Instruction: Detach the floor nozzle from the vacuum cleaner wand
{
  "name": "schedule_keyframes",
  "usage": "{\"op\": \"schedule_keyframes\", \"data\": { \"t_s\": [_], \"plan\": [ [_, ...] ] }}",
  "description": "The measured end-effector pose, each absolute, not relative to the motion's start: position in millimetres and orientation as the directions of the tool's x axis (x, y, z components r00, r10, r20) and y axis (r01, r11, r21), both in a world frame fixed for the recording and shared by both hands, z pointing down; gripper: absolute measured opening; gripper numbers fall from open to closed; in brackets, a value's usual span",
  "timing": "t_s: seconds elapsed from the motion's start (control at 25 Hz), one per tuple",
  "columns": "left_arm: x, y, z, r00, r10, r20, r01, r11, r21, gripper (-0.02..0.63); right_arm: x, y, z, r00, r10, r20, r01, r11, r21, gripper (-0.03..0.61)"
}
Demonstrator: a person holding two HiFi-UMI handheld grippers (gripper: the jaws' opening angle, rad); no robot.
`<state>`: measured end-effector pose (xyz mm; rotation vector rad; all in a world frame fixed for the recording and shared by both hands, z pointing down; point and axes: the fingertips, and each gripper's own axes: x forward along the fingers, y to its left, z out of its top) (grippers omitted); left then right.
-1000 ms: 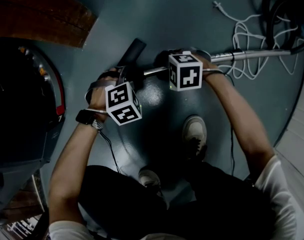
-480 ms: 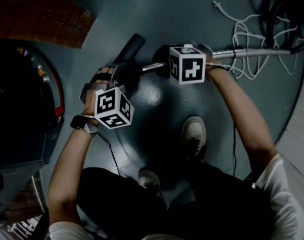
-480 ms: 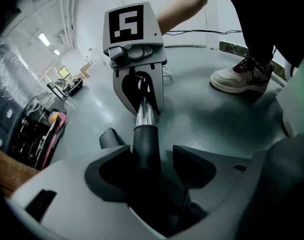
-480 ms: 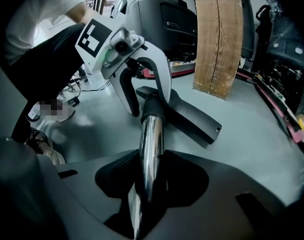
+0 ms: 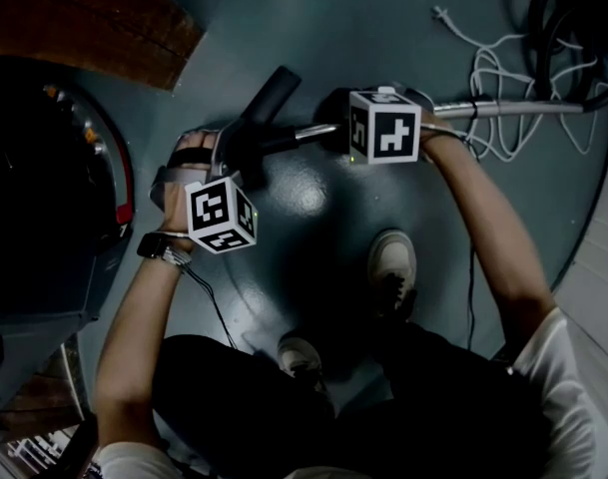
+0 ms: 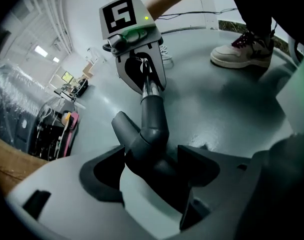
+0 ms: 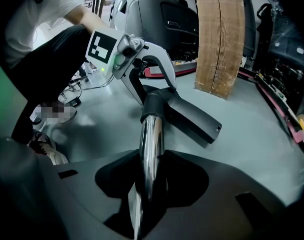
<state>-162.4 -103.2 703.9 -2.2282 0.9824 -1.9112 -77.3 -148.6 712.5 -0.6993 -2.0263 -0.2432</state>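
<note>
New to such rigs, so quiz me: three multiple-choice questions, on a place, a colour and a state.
1. Where does the white cable lie? A on the floor; B on a table; C in a hand.
2. What colour is the wand in the right tool? A red; B shiny silver; C yellow.
3. How do the left tool's jaws stand? A clamped on a shoe; B shut, empty; C apart round the nozzle neck.
A: it sprawls on the floor. B: the tube gleams like chrome. C: they have just been opening, with the neck between them and the pads not pressing.

The floor nozzle (image 5: 267, 105) sits at the left end of the wand (image 5: 511, 109), a cable (image 5: 480, 63) near its right.
</note>
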Motion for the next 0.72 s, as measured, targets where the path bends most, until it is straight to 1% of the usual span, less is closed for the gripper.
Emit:
{"op": "schedule_keyframes", "data": {
  "t_s": [0.4,0.44,0.56,0.72],
  "plan": [
    [-154,-118,703,0.026,-0.565,0.825,-0.335,-0.782,-0.525,0.326,-81,-136,698,-0.410,0.411,0.814,0.581,0.806,-0.113,0.158],
    [-153,-120,703,0.021,-0.569,0.822,-0.324,-0.782,-0.533,0.295,-81,-136,697,-0.413,0.409,0.813,0.582,0.806,-0.110,0.159],
    [-153,-119,704,0.025,-0.557,0.830,-0.320,-0.791,-0.521,0.260,-83,-138,695,-0.416,0.404,0.815,0.585,0.805,-0.101,0.158],
    [-152,-108,715,0.043,-0.498,0.866,-0.325,-0.827,-0.460,0.247,-83,-131,700,-0.406,0.393,0.825,0.611,0.788,-0.075,0.158]
  ]
}}
